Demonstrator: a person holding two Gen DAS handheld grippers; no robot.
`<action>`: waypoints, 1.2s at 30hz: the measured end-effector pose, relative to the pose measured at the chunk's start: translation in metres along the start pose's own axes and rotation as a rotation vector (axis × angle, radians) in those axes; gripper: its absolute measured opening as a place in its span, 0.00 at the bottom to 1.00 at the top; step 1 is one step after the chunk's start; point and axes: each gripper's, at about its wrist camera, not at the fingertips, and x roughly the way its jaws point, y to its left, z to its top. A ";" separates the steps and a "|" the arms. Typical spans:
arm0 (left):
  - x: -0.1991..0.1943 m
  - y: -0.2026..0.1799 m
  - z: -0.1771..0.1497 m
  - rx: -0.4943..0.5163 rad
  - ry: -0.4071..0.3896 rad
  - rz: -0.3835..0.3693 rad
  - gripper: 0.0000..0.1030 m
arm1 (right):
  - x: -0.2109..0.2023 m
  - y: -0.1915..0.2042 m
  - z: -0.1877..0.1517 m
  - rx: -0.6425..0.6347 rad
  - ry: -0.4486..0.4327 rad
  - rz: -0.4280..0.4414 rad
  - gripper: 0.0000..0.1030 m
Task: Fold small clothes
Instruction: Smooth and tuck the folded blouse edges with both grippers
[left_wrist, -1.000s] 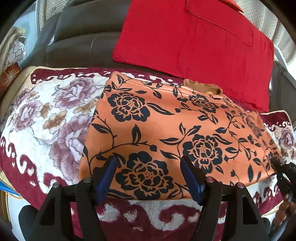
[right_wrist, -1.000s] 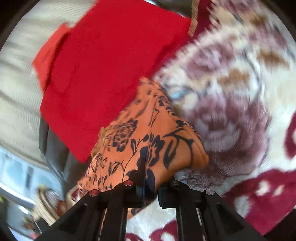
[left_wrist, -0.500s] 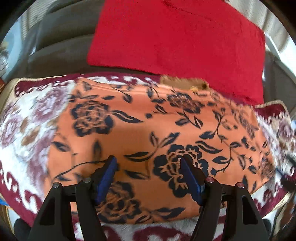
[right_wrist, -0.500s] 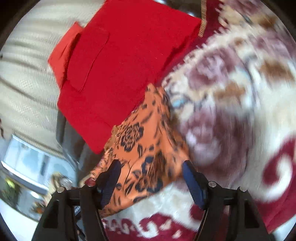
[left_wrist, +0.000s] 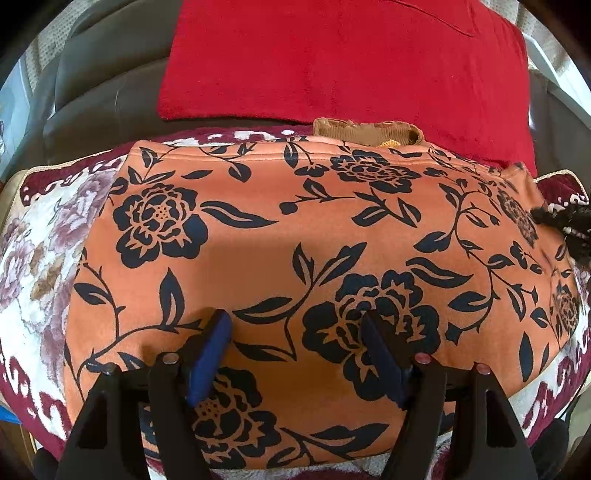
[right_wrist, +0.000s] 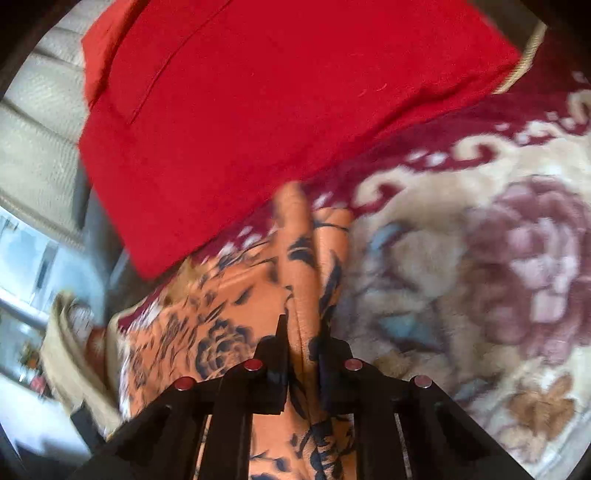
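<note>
The left tool (left_wrist: 295, 354) hovers over the orange floral garment (left_wrist: 280, 251) spread on the floral blanket (left_wrist: 33, 251), its jaws opening and empty, while the right tool (right_wrist: 303, 332) is closing, pinching a raised fold of that garment's edge.

Smooth matt orange floral cloth garment (left_wrist: 295, 229), plush fuzzy blanket (right_wrist: 461, 258), matt red fabric (left_wrist: 332, 55), glossy leather sofa (left_wrist: 103, 81)
</note>
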 end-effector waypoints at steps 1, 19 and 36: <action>0.001 -0.002 0.000 0.004 -0.003 0.007 0.73 | 0.007 -0.015 -0.001 0.051 0.004 -0.047 0.13; -0.007 -0.005 -0.005 0.028 0.018 0.019 0.74 | -0.054 0.019 -0.127 0.156 -0.044 0.188 0.67; -0.032 -0.013 -0.004 -0.014 -0.014 -0.024 0.74 | -0.044 -0.020 -0.159 0.485 -0.107 0.251 0.67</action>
